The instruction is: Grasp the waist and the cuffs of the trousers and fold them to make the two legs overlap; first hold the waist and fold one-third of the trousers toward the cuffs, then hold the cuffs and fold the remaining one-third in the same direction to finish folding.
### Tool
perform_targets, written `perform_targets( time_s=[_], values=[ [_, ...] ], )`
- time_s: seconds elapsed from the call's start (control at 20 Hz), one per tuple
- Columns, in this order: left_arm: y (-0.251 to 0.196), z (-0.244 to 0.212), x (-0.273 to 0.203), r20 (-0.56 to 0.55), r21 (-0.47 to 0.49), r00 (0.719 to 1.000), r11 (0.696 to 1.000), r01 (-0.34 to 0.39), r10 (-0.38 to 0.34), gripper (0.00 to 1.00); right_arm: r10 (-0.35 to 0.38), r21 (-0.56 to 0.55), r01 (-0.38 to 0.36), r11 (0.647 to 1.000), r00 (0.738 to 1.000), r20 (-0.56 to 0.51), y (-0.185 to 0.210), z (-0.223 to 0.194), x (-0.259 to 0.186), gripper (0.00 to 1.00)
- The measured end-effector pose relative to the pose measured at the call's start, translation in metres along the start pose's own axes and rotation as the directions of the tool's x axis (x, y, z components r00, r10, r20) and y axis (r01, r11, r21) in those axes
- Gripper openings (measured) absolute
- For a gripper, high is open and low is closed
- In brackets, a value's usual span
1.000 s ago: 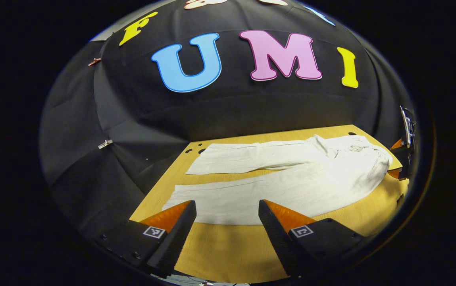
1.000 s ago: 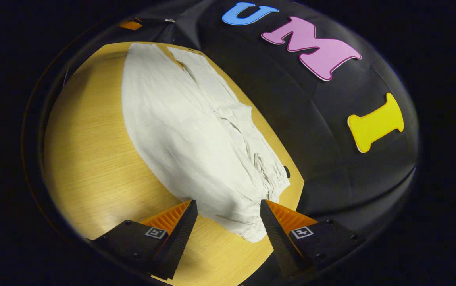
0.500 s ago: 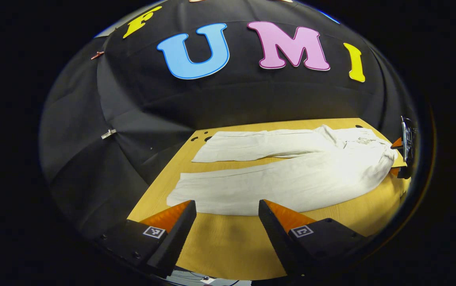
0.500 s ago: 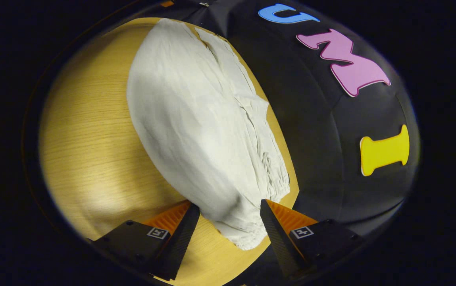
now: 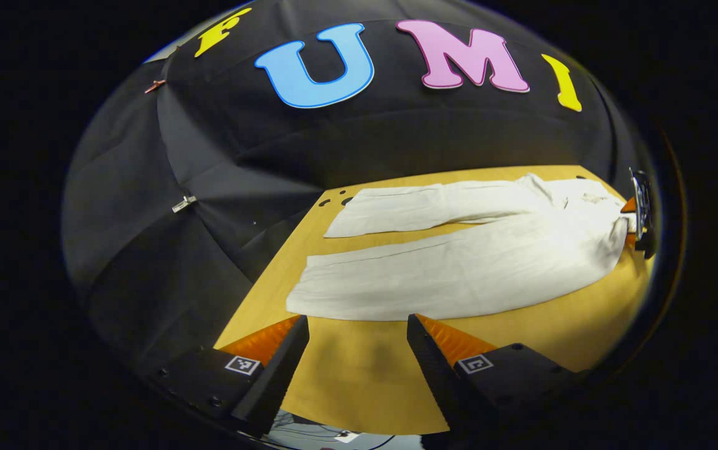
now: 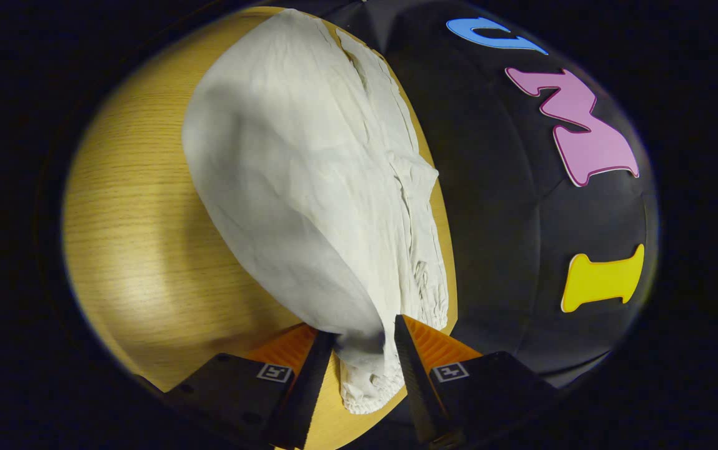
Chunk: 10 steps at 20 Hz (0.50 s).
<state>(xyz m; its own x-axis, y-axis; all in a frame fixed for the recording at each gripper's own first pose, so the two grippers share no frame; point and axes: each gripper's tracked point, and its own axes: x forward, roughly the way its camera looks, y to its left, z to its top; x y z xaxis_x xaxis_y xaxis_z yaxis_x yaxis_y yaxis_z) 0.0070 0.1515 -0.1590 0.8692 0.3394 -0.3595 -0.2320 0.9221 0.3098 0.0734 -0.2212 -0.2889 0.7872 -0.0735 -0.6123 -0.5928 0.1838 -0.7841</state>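
Note:
White trousers [image 5: 471, 269] lie flat on the wooden table [image 5: 365, 381], legs spread apart toward the left and waist at the far right. My left gripper [image 5: 357, 325] is open above bare wood, just short of the near leg's cuff [image 5: 309, 300]. The right gripper [image 5: 638, 219] shows at the waist end in the left gripper view. In the right gripper view the trousers [image 6: 309, 175] stretch away, and my right gripper [image 6: 363, 334] is shut on the near corner of the gathered waistband [image 6: 365, 375], with cloth bunched between its fingers.
The booth's black cloth wall [image 5: 221, 187] rises right behind the table's far edge and along its left side. Small holes [image 5: 332, 202] mark the table's far left corner. Bare wood [image 6: 127, 237] lies beside the trousers in the right gripper view.
My right gripper's fingers have closed on the waistband corner and bunched the cloth. My left gripper has drawn back slightly, so the near leg's hem now sits just beyond its fingertips.

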Motion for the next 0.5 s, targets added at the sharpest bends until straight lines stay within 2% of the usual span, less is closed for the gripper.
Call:
perform_targets(
  time_s=[0.05,0.15,0.25,0.3,0.35,0.4,0.5],
  values=[
    [0.008,-0.003,0.006,-0.002,0.034,1.000,0.999,-0.008,0.008,0.98,0.008,-0.004,-0.008,1.000,1.000,-0.006,0.003,0.000,0.000,0.61],
    [0.021,-0.010,0.019,-0.005,0.109,1.000,0.994,-0.015,0.015,0.99,0.017,-0.024,-0.017,1.000,1.000,-0.014,0.006,-0.002,0.003,0.40],
    [0.031,-0.019,0.035,-0.007,0.205,1.000,0.979,-0.003,0.005,0.99,0.022,-0.031,-0.022,0.999,1.000,-0.017,0.008,-0.001,0.003,0.27],
    [0.035,-0.024,0.044,-0.006,0.271,1.000,0.962,0.000,0.002,0.99,0.025,-0.025,-0.025,0.999,1.000,-0.019,0.009,-0.004,0.005,0.19],
    [0.042,-0.031,0.053,-0.013,0.334,1.000,0.943,-0.002,0.007,0.98,0.036,-0.011,-0.037,0.999,0.999,-0.022,0.009,-0.002,0.000,0.19],
    [0.048,-0.037,0.062,-0.026,0.384,1.000,0.923,0.003,0.008,0.98,0.052,0.027,-0.051,0.998,0.998,-0.036,0.009,-0.004,0.005,0.12],
    [0.051,-0.042,0.079,-0.044,0.450,0.999,0.892,0.028,-0.009,0.98,0.108,0.128,-0.102,0.986,0.993,-0.045,0.009,-0.003,0.006,0.09]
  ],
)
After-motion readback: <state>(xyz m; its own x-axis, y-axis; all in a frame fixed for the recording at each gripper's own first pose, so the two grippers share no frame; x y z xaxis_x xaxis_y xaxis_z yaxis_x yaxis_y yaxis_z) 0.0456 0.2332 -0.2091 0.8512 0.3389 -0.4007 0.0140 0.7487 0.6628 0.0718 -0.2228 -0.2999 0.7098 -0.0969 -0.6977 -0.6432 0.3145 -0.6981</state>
